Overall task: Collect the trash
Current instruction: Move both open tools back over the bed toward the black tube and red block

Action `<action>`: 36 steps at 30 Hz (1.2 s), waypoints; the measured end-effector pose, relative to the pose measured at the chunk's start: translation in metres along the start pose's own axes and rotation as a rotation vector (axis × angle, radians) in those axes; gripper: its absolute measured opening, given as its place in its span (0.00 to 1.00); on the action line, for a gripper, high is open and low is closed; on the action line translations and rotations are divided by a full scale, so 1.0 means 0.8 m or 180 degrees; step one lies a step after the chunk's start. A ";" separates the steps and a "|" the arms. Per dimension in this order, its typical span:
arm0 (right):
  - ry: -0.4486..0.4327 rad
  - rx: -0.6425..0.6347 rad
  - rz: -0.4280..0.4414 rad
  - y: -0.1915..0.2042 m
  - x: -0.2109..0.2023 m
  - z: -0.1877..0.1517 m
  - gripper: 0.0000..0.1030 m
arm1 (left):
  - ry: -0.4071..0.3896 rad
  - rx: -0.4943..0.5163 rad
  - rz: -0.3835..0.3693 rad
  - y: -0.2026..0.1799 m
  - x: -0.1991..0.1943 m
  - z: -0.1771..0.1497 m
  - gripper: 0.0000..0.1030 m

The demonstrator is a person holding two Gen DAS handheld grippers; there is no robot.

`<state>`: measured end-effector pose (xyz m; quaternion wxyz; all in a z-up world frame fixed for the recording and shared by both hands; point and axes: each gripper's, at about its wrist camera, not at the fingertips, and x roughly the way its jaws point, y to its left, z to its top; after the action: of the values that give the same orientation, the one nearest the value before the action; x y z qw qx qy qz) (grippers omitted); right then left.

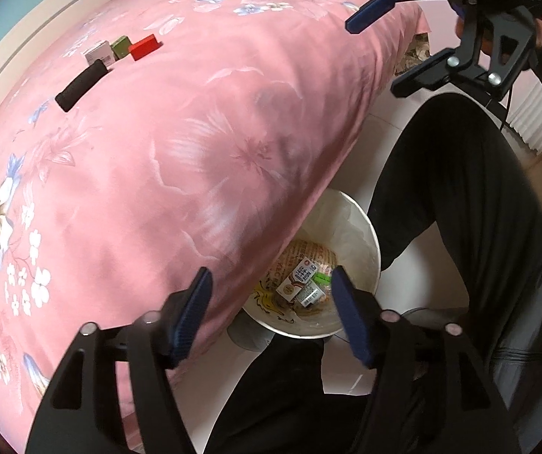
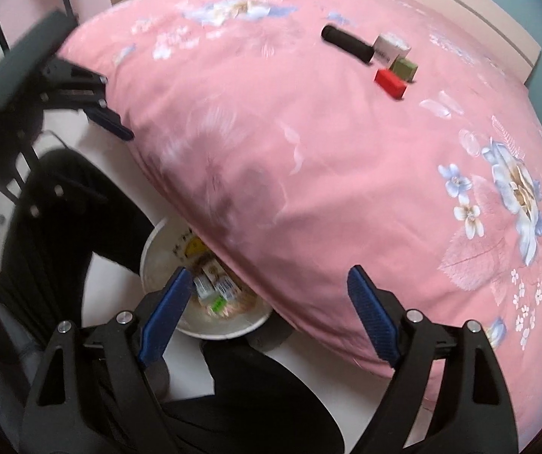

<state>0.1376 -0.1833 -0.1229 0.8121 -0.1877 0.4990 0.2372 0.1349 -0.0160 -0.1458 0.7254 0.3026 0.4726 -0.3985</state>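
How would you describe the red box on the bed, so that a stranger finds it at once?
Look at the pink flowered bed cover; a small cluster of things lies far from the white bin. The red box lies beside a green box, a white box and a black roll. Only it is bright red.

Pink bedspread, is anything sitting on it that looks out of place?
Yes: a black cylinder, white box, green box and red box sit clustered on the bedspread, though similar packets already lie in the bin.
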 end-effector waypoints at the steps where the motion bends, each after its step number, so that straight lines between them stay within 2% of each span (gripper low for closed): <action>1: -0.0038 0.0057 0.0018 -0.004 -0.004 0.001 0.81 | -0.0003 -0.0008 0.0011 0.003 -0.002 0.001 0.70; 4: -0.0151 0.0179 0.0055 -0.020 -0.021 0.005 0.81 | -0.0054 -0.0073 0.0020 0.012 -0.013 0.006 0.78; 5: -0.0177 0.0197 0.0106 -0.023 -0.025 0.006 0.81 | -0.0071 -0.0109 0.0008 0.016 -0.016 0.008 0.84; 9: -0.0167 0.0231 0.0402 -0.038 -0.041 0.011 0.81 | -0.0182 -0.0215 -0.0073 0.034 -0.035 0.016 0.91; 12: -0.0081 0.0165 0.0305 -0.047 -0.046 0.016 0.81 | -0.0171 -0.0312 -0.0088 0.051 -0.046 0.026 0.92; 16: -0.0077 0.0142 0.0204 -0.063 -0.054 0.025 0.81 | -0.0165 -0.0286 -0.0068 0.063 -0.057 0.040 0.93; 26: -0.0160 0.0079 0.0007 -0.100 -0.081 0.062 0.81 | -0.0191 -0.0243 0.0169 0.097 -0.082 0.079 0.94; 36: -0.0177 -0.0037 -0.0079 -0.125 -0.080 0.096 0.81 | -0.0259 -0.0482 0.0418 0.153 -0.095 0.111 0.94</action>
<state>0.2252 -0.2364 -0.0253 0.8274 -0.1920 0.4725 0.2352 0.2622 -0.0051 -0.0351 0.7893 0.2608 0.4507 -0.3252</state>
